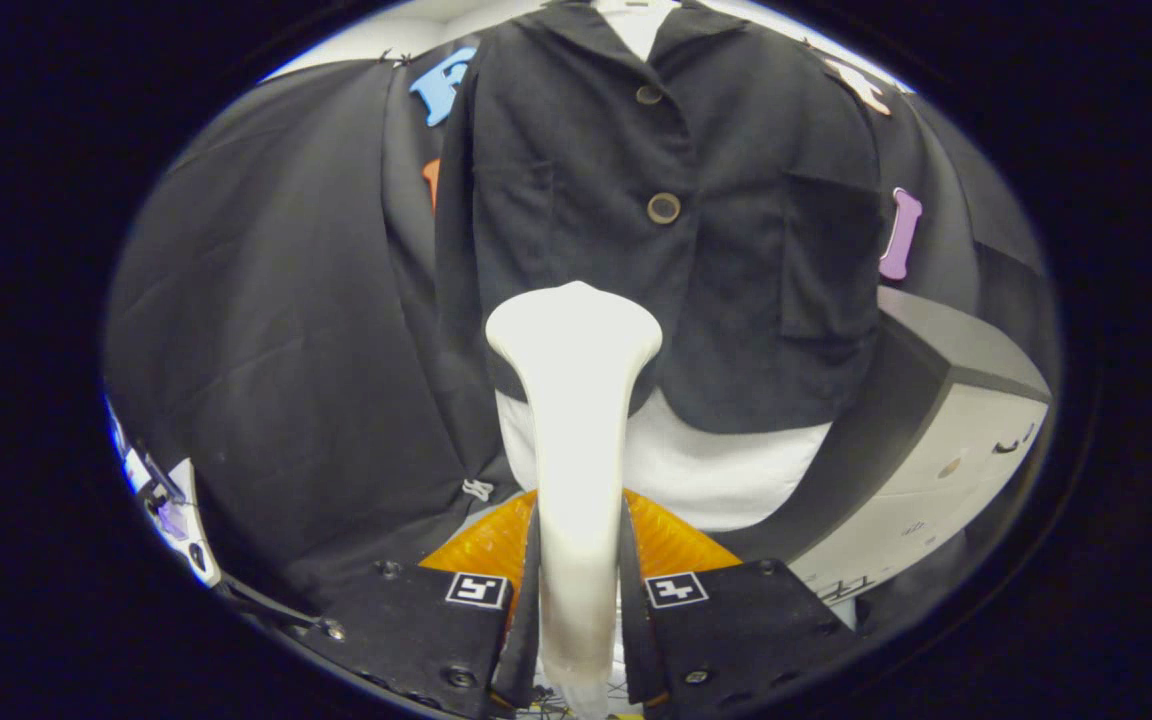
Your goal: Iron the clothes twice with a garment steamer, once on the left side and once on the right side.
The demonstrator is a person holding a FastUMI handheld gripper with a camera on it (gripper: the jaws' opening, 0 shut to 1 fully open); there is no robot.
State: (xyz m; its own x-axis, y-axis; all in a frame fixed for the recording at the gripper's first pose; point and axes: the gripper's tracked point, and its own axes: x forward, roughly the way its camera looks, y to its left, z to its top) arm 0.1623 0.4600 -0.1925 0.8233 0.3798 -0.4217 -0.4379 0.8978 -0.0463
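The hand-held gripper (579,590) is clamped on the white garment steamer (574,420), both fingers pressing its handle. Its head stands upright just before the black jacket (676,200), near the hem.

No readable text anywhere. Lower centre: the gripper (577,590) fingers carry two black-and-white square markers (676,589), patterns only.
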